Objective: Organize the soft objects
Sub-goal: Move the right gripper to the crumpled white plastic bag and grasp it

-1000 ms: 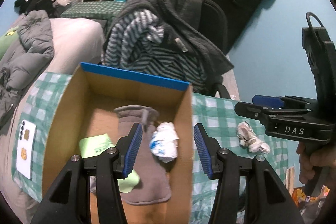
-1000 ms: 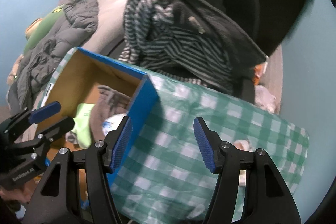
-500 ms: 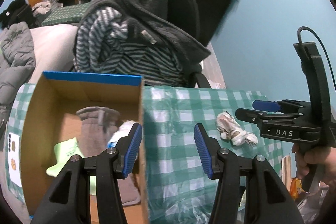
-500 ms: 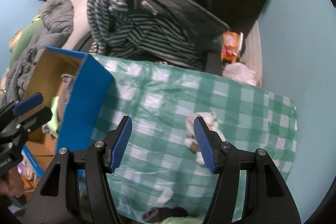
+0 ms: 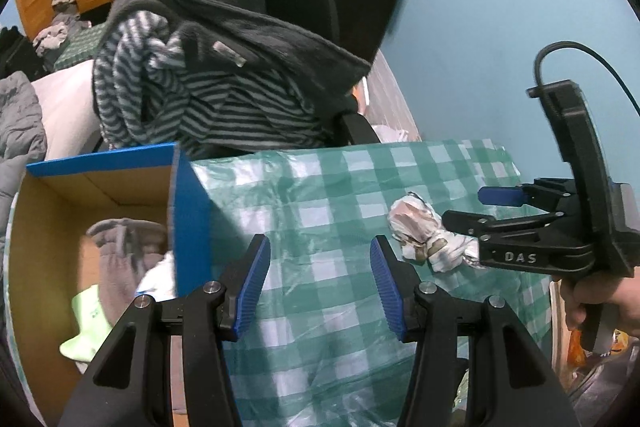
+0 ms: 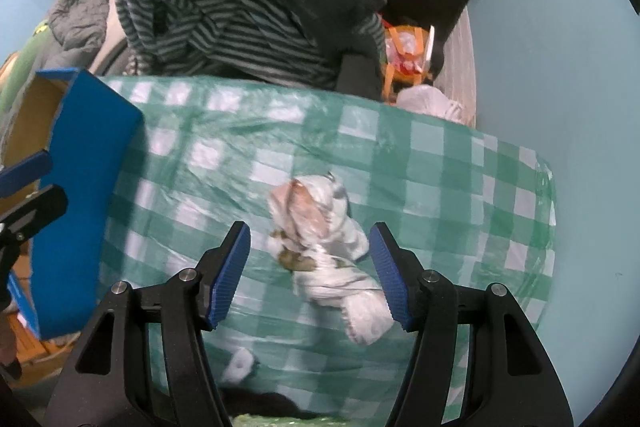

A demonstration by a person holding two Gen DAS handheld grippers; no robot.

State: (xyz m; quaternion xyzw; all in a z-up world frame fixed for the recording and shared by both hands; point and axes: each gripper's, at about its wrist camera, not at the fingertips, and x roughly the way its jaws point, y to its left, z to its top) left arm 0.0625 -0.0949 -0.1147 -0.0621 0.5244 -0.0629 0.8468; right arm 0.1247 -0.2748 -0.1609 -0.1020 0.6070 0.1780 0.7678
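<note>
The right gripper (image 6: 310, 273) hung with fingers apart astride the crumpled cloth (image 6: 324, 255) on the counter (image 6: 460, 163); the left gripper (image 5: 320, 285) gaped empty; next likely descending, closing, carrying it to the box (image 5: 188, 219).

Checked cloth (image 5: 320, 203) open; box (image 5: 188, 219) wall blocks left.

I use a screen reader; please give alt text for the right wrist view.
The open right gripper hovers over a crumpled white cloth bundle on a green checked tablecloth. A blue cardboard box stands at left.
</note>
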